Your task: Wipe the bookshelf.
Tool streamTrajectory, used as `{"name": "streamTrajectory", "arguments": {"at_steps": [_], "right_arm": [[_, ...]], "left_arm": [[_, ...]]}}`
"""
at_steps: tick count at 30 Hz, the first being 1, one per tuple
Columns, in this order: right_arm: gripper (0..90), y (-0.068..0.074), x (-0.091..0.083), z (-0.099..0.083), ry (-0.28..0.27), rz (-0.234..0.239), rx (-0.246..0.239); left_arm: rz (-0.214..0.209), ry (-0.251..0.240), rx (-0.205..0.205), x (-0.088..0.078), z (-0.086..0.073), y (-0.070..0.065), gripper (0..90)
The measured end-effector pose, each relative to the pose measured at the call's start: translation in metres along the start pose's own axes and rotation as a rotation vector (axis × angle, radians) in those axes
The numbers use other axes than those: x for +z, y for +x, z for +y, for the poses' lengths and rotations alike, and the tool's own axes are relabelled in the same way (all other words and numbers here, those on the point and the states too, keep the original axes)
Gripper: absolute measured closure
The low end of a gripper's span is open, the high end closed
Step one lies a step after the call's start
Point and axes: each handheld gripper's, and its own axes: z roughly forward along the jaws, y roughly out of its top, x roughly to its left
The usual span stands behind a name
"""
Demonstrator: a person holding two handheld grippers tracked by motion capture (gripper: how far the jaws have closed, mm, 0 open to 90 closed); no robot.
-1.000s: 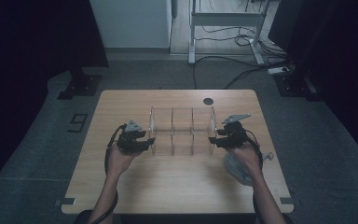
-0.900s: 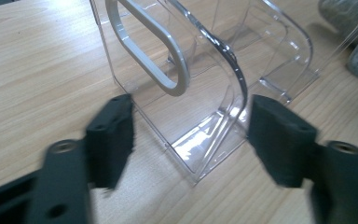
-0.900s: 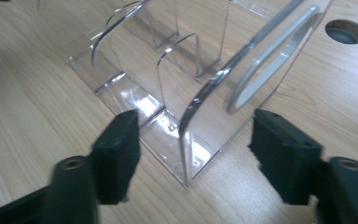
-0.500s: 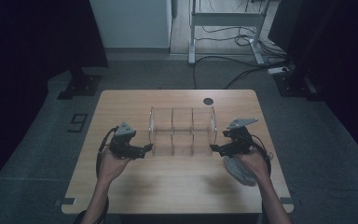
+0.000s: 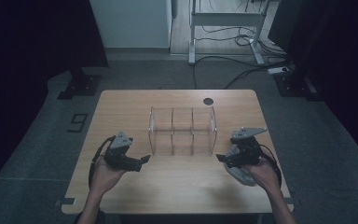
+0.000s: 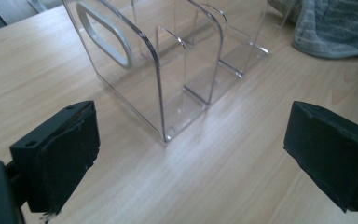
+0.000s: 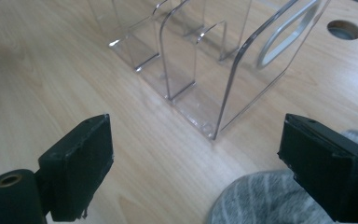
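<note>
While the clear acrylic rack (image 5: 182, 130) stands upright at the middle of the wooden table (image 5: 121, 107), nothing is gripped by either tool. The rack's interior is divided by clear partitions into compartments in a row, and an oval handle cut-out (image 6: 105, 35) is seen in the end wall. Just off the rack's near left corner, the left gripper (image 5: 142, 161) is held apart from the rack, its jaws spread wide and just opened further, with bare tabletop between the pads (image 6: 63, 154). Off the near right corner, the right gripper (image 5: 221, 159) is held likewise, its jaws also spread and just opened further, nothing between them. A grey towel (image 7: 265, 200) lies beside the right gripper, near the table's right edge, and a round cable hole (image 5: 208, 101) is set in the tabletop behind the rack.

The step in hand is judged to be a release: the rack appears to have been set down and let go from both ends. Whatever comes next, the grippers would need to be drawn clear without the thin walls being knocked. If the towel is to be taken up, the right jaws would have to be lowered onto a fold of it and closed.
</note>
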Motion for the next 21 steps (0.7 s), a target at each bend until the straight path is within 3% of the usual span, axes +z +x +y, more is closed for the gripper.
{"name": "streamTrajectory", "arguments": {"at_steps": [9, 21], "right_arm": [[9.6, 0.009, 0.009, -0.022, 0.021, 0.034, -0.003], [5.9, 0.015, 0.037, -0.047, 0.055, 0.065, 0.004]], "left_arm": [[-0.008, 0.016, -0.007, 0.003, -0.029, -0.011, 0.4], [-0.005, 0.023, -0.013, 0.018, -0.057, -0.016, 0.0]]}}
